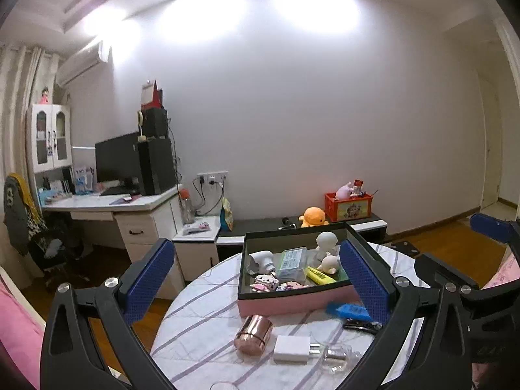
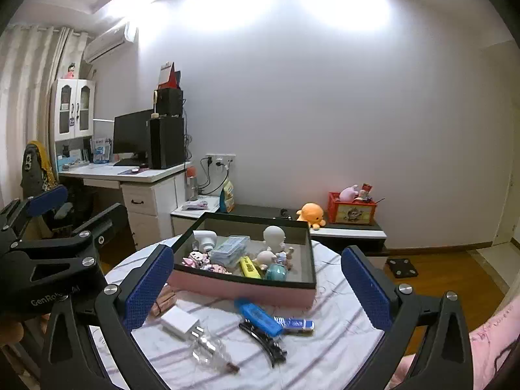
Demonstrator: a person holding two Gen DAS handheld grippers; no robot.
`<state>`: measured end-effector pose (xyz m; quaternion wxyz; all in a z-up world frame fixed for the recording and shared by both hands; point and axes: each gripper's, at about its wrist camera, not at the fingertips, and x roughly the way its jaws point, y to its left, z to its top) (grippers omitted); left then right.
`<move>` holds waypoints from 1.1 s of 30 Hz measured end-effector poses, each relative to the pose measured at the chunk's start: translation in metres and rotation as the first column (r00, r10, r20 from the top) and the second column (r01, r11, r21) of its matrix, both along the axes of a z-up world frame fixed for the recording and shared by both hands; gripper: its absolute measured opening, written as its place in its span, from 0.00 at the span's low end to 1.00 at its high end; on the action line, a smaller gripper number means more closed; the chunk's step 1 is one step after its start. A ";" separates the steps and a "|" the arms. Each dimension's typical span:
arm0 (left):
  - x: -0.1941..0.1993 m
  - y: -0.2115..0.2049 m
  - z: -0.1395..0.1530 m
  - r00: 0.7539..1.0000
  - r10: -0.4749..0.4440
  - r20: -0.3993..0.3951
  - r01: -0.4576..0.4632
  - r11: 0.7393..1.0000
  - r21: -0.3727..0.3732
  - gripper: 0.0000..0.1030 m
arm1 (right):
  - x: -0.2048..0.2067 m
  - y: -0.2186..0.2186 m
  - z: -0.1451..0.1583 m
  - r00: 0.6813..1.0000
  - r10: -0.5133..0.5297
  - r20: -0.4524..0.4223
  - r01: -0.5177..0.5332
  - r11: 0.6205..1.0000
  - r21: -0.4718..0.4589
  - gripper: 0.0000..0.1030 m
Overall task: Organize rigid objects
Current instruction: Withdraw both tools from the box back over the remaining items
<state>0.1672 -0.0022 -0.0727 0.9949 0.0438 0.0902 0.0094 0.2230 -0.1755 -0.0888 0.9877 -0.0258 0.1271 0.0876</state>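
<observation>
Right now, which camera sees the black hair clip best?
The right wrist view. There the black hair clip lies whole and unhidden on the striped tablecloth, in front of the blue case. In the left wrist view only part of it shows, cut off by that gripper's finger.

Home bedroom: desk (image 2: 130, 172), curtains (image 2: 22, 97), plush toy (image 2: 310, 214) (orange).
</observation>
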 end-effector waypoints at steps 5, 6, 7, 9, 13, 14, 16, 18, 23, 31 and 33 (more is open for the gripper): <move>-0.020 -0.005 -0.004 1.000 -0.021 0.002 0.021 1.000 -0.013 1.00 | -0.029 -0.008 -0.004 0.999 -0.024 0.026 0.024 1.000 -0.004 1.00; -0.022 -0.006 -0.005 1.000 -0.022 0.000 0.022 1.000 -0.012 1.00 | -0.032 -0.008 -0.004 0.999 -0.024 0.026 0.024 1.000 -0.003 1.00; -0.025 -0.007 -0.006 1.000 -0.023 0.001 0.023 1.000 -0.012 1.00 | -0.036 -0.009 -0.006 0.999 -0.023 0.023 0.023 1.000 -0.002 1.00; -0.029 -0.007 -0.007 1.000 -0.023 -0.004 0.023 1.000 -0.015 1.00 | -0.039 -0.009 -0.007 1.000 -0.024 0.020 0.024 1.000 -0.001 1.00; -0.035 -0.007 -0.011 1.000 -0.022 -0.013 0.021 1.000 -0.018 1.00 | -0.047 -0.008 -0.011 0.999 -0.026 0.022 0.027 1.000 -0.009 1.00; -0.036 -0.006 -0.012 1.000 -0.019 -0.012 0.019 1.000 -0.017 1.00 | -0.050 -0.008 -0.012 0.999 -0.025 0.021 0.026 1.000 -0.011 1.00; -0.037 -0.004 -0.014 1.000 -0.017 -0.014 0.017 1.000 -0.017 1.00 | -0.049 -0.006 -0.014 1.000 -0.022 0.015 0.023 1.000 -0.010 1.00; -0.036 -0.003 -0.018 1.000 -0.016 -0.025 0.016 1.000 -0.016 1.00 | -0.049 -0.006 -0.017 1.000 -0.017 0.011 0.017 1.000 -0.014 1.00; -0.027 0.004 -0.035 0.996 -0.027 -0.089 0.025 0.999 -0.023 1.00 | -0.042 0.002 -0.029 0.999 0.011 -0.034 -0.012 1.000 -0.026 1.00; 0.008 0.028 -0.086 0.954 -0.056 -0.296 0.029 0.995 -0.096 1.00 | -0.010 0.000 -0.072 0.985 0.009 -0.174 -0.016 0.999 -0.041 1.00; 0.016 0.031 -0.097 0.943 -0.046 -0.329 0.016 0.996 -0.093 1.00 | -0.002 -0.005 -0.084 0.977 0.000 -0.212 -0.008 0.999 -0.038 1.00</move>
